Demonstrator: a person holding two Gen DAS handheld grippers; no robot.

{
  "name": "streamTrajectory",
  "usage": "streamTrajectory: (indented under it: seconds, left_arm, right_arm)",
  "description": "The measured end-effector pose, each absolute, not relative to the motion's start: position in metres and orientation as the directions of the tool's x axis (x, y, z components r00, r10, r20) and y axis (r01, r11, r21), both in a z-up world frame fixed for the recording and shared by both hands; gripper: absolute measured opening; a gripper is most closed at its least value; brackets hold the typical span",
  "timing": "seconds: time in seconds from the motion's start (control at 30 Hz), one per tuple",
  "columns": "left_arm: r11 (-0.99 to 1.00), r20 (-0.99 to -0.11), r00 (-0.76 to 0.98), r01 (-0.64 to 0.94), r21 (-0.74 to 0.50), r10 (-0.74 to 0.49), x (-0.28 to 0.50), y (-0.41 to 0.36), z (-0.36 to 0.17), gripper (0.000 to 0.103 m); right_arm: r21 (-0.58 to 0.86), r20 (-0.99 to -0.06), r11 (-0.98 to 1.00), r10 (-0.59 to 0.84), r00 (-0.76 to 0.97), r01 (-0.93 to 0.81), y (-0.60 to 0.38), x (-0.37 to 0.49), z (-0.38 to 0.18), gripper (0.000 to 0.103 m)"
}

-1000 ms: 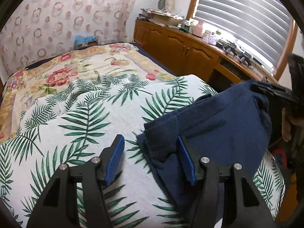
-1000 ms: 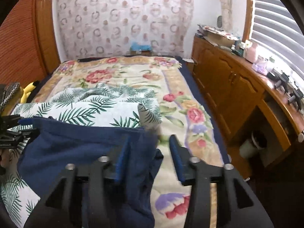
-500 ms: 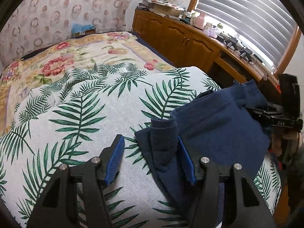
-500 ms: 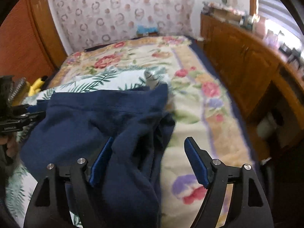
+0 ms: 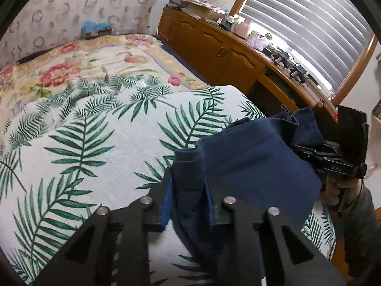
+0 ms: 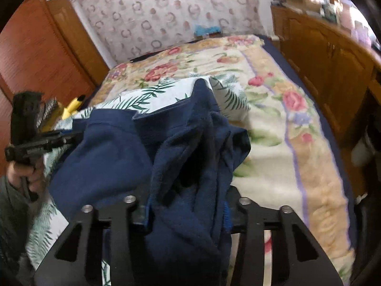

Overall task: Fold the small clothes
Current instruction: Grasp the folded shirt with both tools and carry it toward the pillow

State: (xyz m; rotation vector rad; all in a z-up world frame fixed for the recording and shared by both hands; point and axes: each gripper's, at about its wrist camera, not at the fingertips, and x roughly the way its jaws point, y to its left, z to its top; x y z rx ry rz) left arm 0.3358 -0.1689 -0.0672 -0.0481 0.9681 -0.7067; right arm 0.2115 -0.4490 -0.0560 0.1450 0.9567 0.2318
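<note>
A small navy blue garment [image 5: 250, 162] is held up over the palm-leaf blanket [image 5: 95, 143] on the bed. My left gripper [image 5: 188, 195] is shut on a folded hem of the garment. My right gripper [image 6: 188, 205] is shut on a bunched part of the same garment [image 6: 114, 152]. The right gripper also shows in the left wrist view [image 5: 333, 162] at the far right, and the left gripper shows in the right wrist view [image 6: 35, 138] at the far left. The cloth hangs stretched between them.
A floral bedspread [image 6: 273, 119] covers the bed beyond the blanket. A wooden cabinet run [image 5: 226, 47] with clutter on top stands along the bed's right side under a blinded window. A wooden door [image 6: 35, 54] and a yellow toy [image 6: 73, 104] are at the left.
Both grippers went from open to shut on the navy garment. The cloth has been lifted and bunched between them.
</note>
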Motion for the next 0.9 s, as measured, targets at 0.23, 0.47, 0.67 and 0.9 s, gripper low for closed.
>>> streamTrajectory:
  seconds: [0.23,0.47,0.67,0.9]
  left_arm:
    - [0.762,-0.671,0.441,0.576,-0.297,-0.596,0.310,-0.170,-0.030,0.015]
    - [0.737,-0.602,0.483,0.611,-0.288,-0.636,0.288,-0.167,0.007,0.015]
    - [0.767,-0.550,0.564,0.586,-0.260,-0.617,0.268,-0.136,0.037,0.015]
    - [0.845,-0.502,0.684,0.478,-0.240,-0.529,0.237,-0.044,0.062,0.015]
  right_arm:
    - [0.068,-0.754,0.984,0.157,0.638,-0.162,-0.426,0.190,-0.030,0.021]
    - [-0.027,-0.670,0.992,0.074,0.738,-0.124,-0.422,0.176,0.010,0.021]
    - [-0.043,-0.630,0.983,0.112,0.769,-0.179,-0.401,0.174,0.038,0.021]
    - [-0.062,-0.582,0.941,0.236,0.778,-0.332,-0.332,0.194,0.068,0.020]
